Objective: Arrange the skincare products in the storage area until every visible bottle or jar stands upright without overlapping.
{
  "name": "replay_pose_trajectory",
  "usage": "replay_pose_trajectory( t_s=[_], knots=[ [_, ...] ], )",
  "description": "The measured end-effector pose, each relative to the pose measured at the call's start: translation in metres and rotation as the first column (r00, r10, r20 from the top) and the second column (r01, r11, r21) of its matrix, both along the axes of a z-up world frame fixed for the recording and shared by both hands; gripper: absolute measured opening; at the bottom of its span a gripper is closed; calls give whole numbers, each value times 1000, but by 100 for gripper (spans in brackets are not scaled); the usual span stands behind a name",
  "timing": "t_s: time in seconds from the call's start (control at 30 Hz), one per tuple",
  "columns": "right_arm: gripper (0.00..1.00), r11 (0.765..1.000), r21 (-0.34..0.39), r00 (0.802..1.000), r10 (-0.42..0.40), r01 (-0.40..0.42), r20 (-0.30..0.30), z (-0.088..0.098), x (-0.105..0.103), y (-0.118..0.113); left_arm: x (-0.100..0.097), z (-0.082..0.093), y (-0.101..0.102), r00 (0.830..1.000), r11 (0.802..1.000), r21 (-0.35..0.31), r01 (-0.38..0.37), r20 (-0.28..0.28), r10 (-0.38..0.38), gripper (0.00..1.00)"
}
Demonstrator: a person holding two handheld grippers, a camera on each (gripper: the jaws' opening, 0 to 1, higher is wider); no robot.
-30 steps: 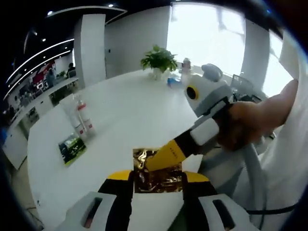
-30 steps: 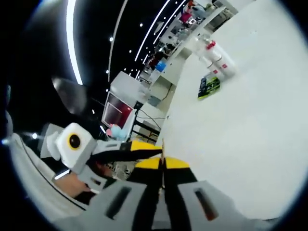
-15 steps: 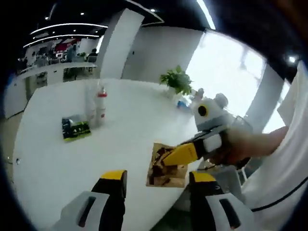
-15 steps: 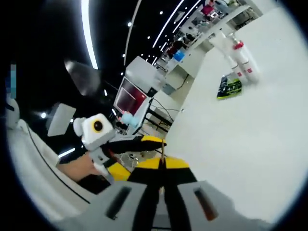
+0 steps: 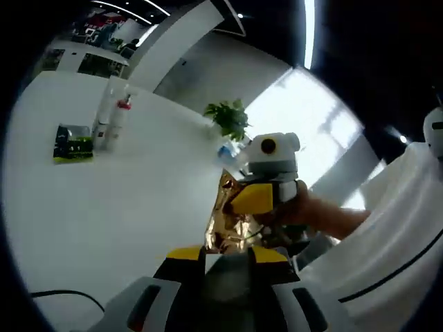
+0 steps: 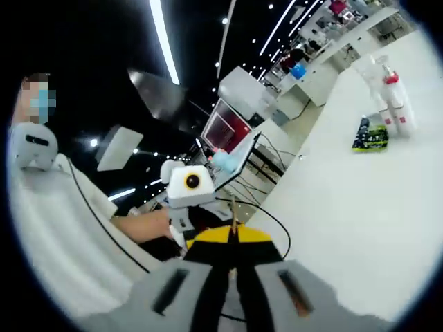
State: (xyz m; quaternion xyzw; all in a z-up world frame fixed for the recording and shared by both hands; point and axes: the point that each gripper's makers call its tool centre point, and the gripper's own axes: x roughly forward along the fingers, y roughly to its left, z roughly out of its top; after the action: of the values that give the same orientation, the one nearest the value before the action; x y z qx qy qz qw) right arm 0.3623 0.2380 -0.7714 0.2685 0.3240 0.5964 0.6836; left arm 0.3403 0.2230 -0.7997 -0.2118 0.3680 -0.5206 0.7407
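Both tools pinched one gold sachet (image 5: 227, 225): left tool (image 5: 227, 254) and right tool (image 6: 232, 238) closed on it, beside the bench (image 5: 104, 200) edge. Opposing pulls could tear it or drop it off the bench.

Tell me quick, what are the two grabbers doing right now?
Left gripper: jaws look closed, whether on the gold foil packet cannot be told.
Right gripper: shut on the gold foil packet's thin edge.
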Motion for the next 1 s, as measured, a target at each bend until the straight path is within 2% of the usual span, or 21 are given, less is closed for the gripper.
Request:
replay_pose_trajectory(
  t_s=[0.07, 0.13, 0.17, 0.37, 0.6, 1.0],
  knots=[
    [2, 1000, -7, 1000, 4, -4, 3, -1, -1, -1, 1, -2, -1, 1000, 1000, 12, -7, -11, 7, 23],
    [2, 1000, -3, 1000, 9, -9, -6, -1, -1, -3, 0, -3, 0, 1000, 1000, 17, -2, 0, 2, 14],
    [2, 1000, -2, 1000, 8, -8, -5, -1, -1, -3, 0, -2, 0, 1000, 1000, 14, -1, 4, 1, 13],
    [3, 1000, -6, 1000, -11, 11, 8, -2, 1, -3, 0, 3, -1, 999, 999, -35, -14, -51, 12, 2],
    [4, 1000, -13, 1000, -20, 20, -2, -5, 2, -2, -1, 1, 1, 998, 999, -28, -23, -51, 22, 1],
    [21, 992, 13, 993, -122, 122, -3, -3, 17, -5, 10, 11, 7, 993, 990, -104, -95, -73, 88, 1]
  ],
)
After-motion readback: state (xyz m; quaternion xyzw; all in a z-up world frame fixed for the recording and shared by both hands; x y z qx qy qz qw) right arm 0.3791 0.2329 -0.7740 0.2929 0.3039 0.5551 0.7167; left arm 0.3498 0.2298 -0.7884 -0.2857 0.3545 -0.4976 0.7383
